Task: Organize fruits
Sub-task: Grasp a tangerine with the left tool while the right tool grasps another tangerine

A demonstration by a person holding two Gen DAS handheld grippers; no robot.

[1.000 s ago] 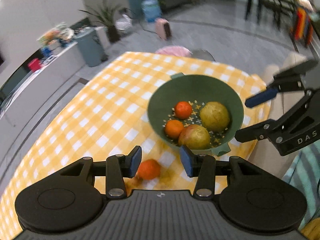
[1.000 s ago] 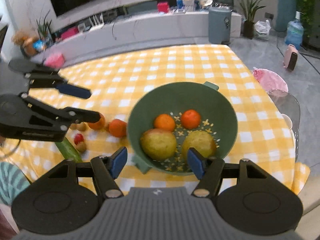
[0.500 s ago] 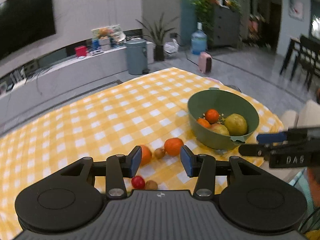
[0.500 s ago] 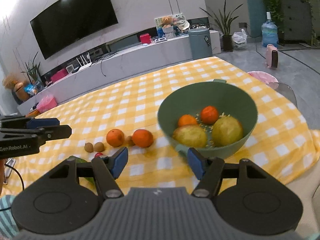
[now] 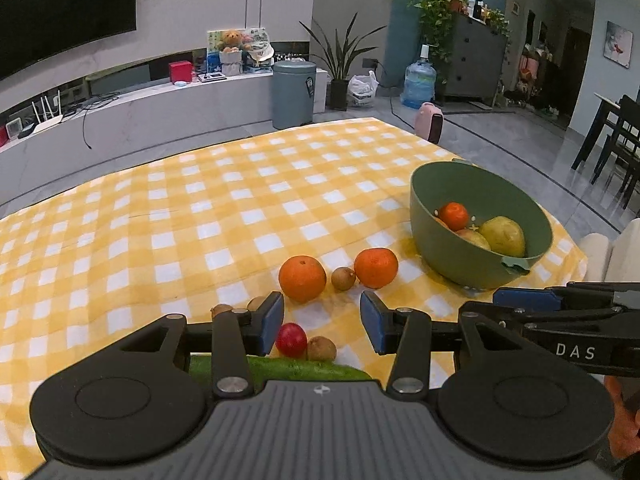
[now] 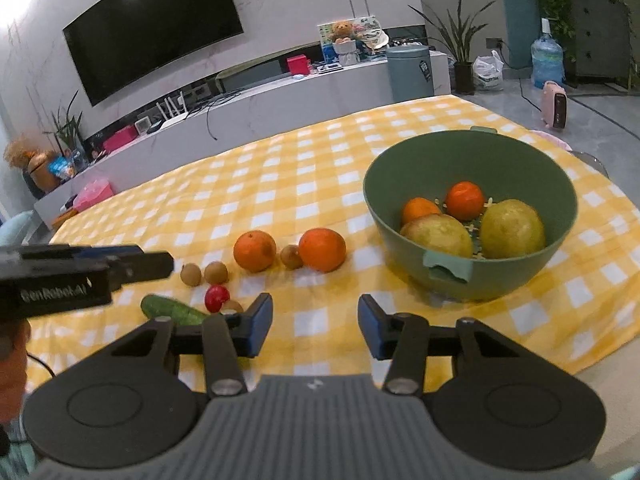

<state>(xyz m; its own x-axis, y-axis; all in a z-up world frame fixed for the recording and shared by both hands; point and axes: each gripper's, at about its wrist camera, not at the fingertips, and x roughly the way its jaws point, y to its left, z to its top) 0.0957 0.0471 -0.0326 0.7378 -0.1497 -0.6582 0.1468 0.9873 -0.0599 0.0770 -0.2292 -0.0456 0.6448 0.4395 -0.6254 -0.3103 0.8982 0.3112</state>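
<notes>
A green bowl holds two oranges and two yellow-green fruits. On the checked cloth left of it lie two oranges, several small brown fruits, a red fruit and a cucumber. My left gripper hovers open above the red fruit and one brown fruit, gripping nothing. My right gripper hangs over bare cloth before the bowl, its jaws closing with nothing between them.
The yellow checked tablecloth ends close to the bowl on the right and near side. A grey bin, a long white console and a wall screen stand beyond the table. Dark chairs stand far right.
Both grippers drew back from above the bowl and sank toward the near table edge. The left one swung left over the loose fruit. The right jaws narrowed.
</notes>
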